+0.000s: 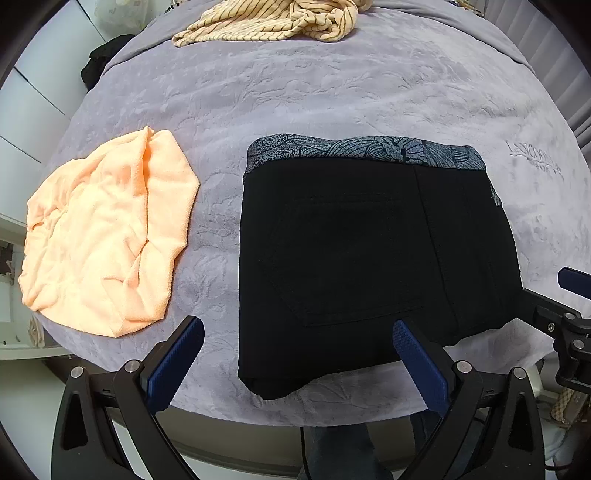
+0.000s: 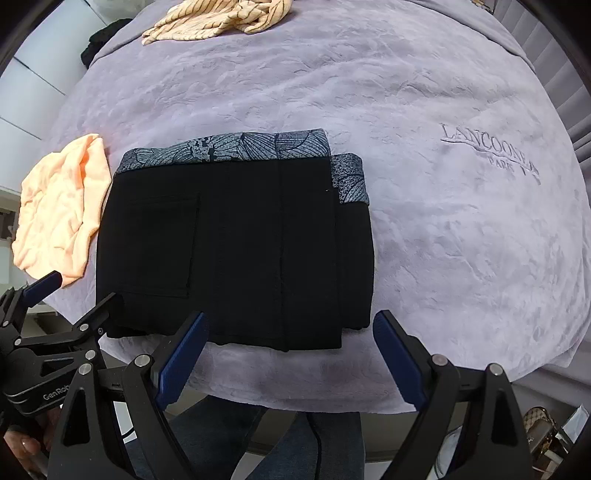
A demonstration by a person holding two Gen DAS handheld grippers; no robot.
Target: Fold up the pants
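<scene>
Black pants (image 1: 362, 251) with a grey leaf-patterned waistband (image 1: 365, 151) lie folded into a compact rectangle on the lilac blanket (image 1: 295, 92). In the right wrist view the same pants (image 2: 236, 254) show a back pocket and stacked layers at their right side. My left gripper (image 1: 297, 328) hovers open above the near left corner of the pants, nothing between its blue pads (image 1: 173, 365). My right gripper (image 2: 291, 325) hangs open over the near edge of the pants, its blue pads (image 2: 399, 354) apart from the cloth. Each gripper's frame shows at the edge of the other's view.
A crumpled peach towel (image 1: 107, 236) lies left of the pants. A striped cream garment (image 1: 273, 20) is bunched at the far side of the bed. The blanket carries an embroidered logo (image 2: 491, 151) at the right. White cabinets (image 1: 29, 122) stand left; the bed's near edge and a person's legs lie below.
</scene>
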